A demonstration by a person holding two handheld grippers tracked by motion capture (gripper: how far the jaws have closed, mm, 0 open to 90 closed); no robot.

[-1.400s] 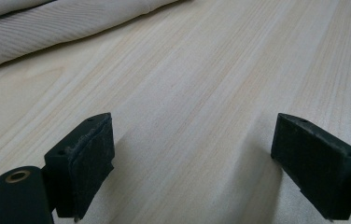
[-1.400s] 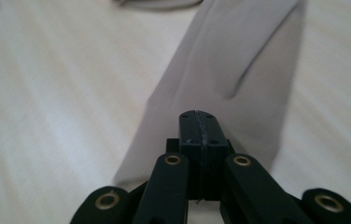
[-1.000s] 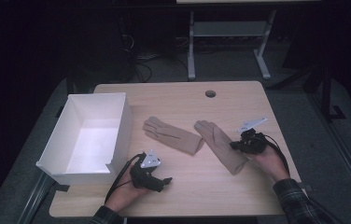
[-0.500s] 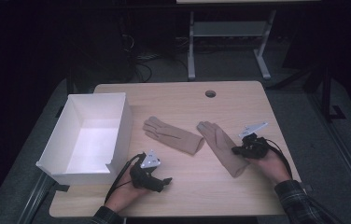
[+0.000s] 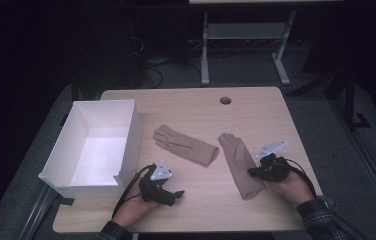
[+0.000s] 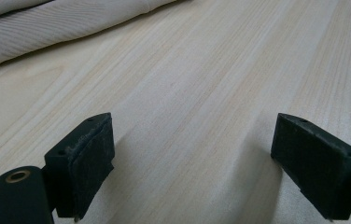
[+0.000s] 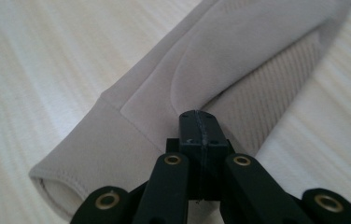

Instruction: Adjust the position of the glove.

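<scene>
The right tool (image 5: pixel 254 172) had its jaws pressed together on the edge of a beige knitted fabric glove (image 5: pixel 240 165), near the cuff end; in the right gripper view the cloth (image 7: pixel 164 98) ran away from the jaw tips, its ribbed side just beyond them. The left tool (image 5: pixel 175 195) stood wide open with bare wood between its pads (image 6: pixel 89 161). A second beige glove (image 5: pixel 185 145) lay ahead of that tool, apart from it. A white rectangular open box (image 5: pixel 126 131) sat beside the left tool, on the side away from the gloves. The light wooden counter (image 5: pixel 196 107) had a round hole (image 5: pixel 225 100) far ahead of both tools. Grey carpet and a metal frame stood in the dark room beyond.
</scene>
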